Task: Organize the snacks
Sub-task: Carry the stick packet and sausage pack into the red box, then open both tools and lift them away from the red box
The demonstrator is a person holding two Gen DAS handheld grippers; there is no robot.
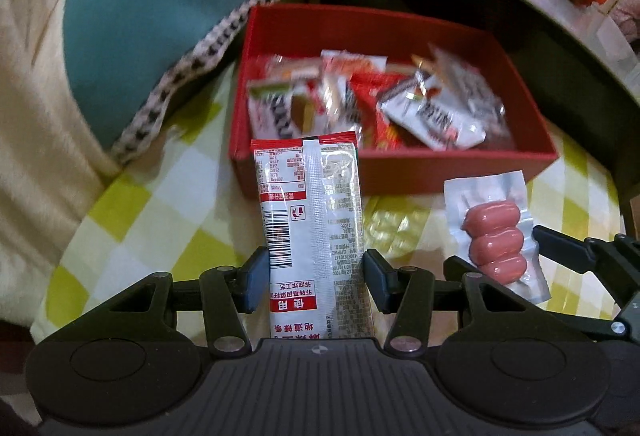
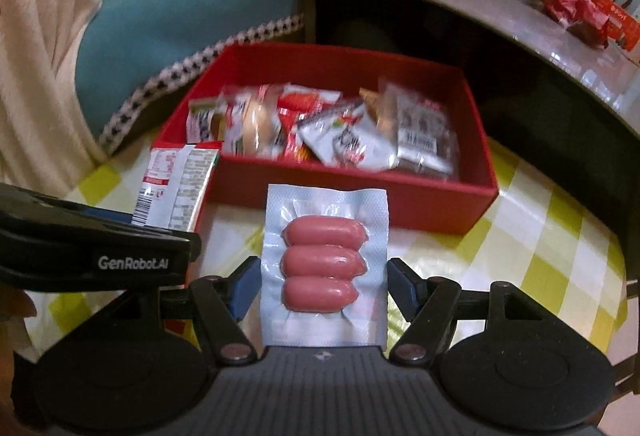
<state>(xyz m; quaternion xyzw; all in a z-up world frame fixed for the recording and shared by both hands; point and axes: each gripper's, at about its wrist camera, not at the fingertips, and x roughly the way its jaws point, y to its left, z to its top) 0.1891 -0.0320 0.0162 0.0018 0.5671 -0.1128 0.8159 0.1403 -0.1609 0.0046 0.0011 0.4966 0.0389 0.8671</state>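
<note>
- The left gripper (image 1: 315, 278) clamps a tall white and red snack packet (image 1: 310, 220) between its blue pads; the packet shows a barcode, a nutrition table and red Chinese print.
- The right gripper (image 2: 324, 288) pinches a clear vacuum pack of 3 pink sausages (image 2: 324, 264).
- "GenRobot.AI" reads in white on the left gripper's black arm, at 9 o'clock in the right wrist view.
- The red box (image 2: 360, 196), at 12 o'clock from both packs, holds a heap of snack packets (image 2: 320, 132); their print is blurred.
- It rests on a yellow-checked cloth (image 2: 560, 228).
</note>
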